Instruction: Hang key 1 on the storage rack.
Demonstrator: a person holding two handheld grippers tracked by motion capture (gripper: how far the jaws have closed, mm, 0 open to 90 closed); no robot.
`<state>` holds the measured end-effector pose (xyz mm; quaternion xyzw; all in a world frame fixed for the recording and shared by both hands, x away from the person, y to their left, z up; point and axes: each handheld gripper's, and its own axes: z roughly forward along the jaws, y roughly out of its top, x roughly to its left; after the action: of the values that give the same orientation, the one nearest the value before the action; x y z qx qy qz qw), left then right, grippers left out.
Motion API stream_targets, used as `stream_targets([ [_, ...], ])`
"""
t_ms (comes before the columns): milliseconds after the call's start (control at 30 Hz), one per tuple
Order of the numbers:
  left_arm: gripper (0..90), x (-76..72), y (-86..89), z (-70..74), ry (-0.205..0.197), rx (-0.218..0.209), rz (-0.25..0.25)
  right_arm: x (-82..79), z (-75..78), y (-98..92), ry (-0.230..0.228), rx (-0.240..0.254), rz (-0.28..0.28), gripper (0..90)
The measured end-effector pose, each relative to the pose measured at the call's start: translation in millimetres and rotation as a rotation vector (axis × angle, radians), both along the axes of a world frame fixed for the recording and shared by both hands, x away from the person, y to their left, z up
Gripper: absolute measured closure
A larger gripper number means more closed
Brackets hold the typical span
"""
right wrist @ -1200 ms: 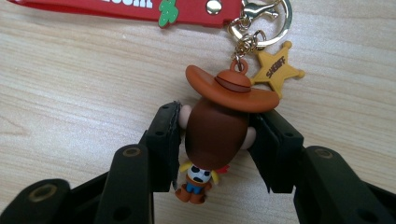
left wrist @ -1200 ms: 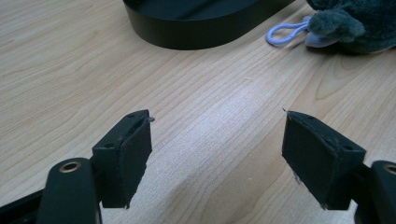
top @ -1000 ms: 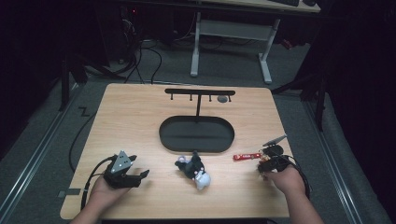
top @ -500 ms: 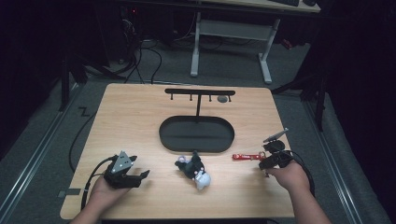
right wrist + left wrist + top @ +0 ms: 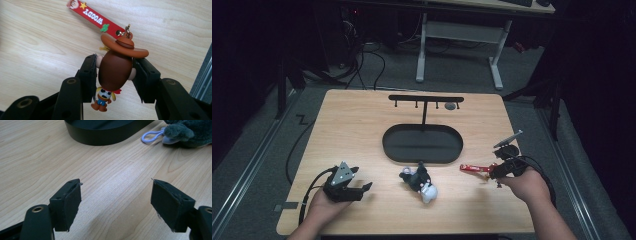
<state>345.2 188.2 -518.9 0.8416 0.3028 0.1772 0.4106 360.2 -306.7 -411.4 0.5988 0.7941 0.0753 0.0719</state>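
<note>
My right gripper (image 5: pixel 113 75) is shut on a small cowboy figure keychain (image 5: pixel 114 70), its pads pressing on the brown head under the hat. A red strap (image 5: pixel 96 19) hangs from the hat's ring toward the table. In the high view the right gripper (image 5: pixel 502 169) is at the table's right side, with the red strap (image 5: pixel 472 168) trailing left of it. My left gripper (image 5: pixel 362 189) rests open at the front left, and between its pads (image 5: pixel 72 203) lies bare wood. A grey and white plush keychain (image 5: pixel 419 182) lies at the front middle.
A black stand with an oval base (image 5: pixel 422 145) and a hook bar (image 5: pixel 426 99) stands at the table's middle. A small grey object (image 5: pixel 450 106) hangs at the bar's right. The plush's white loop (image 5: pixel 151 137) lies near the base. The table's right edge (image 5: pixel 519 165) is close to the right gripper.
My right gripper has lifted with the cowboy figure in it, and the red strap has risen off the table at its near end. The left gripper has stayed put.
</note>
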Motion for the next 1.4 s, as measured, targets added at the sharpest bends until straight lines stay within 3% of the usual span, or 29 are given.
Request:
stream_targets([
  [467,24.5,-0.9,-1.2,0.0,-0.004,-0.004,-0.007,-2.5,24.6,40.5,-0.029,-0.002,0.104,56.1],
  [867,24.5,-0.9,-1.1,0.2,-0.006,-0.005,-0.008,1.3,49.4,57.9,-0.066,0.002,0.156,56.1],
  [1400,24.4,-0.3,-0.8,0.9,-0.01,-0.004,-0.015,8.1,70.7,65.9,-0.092,-0.014,0.153,56.1],
])
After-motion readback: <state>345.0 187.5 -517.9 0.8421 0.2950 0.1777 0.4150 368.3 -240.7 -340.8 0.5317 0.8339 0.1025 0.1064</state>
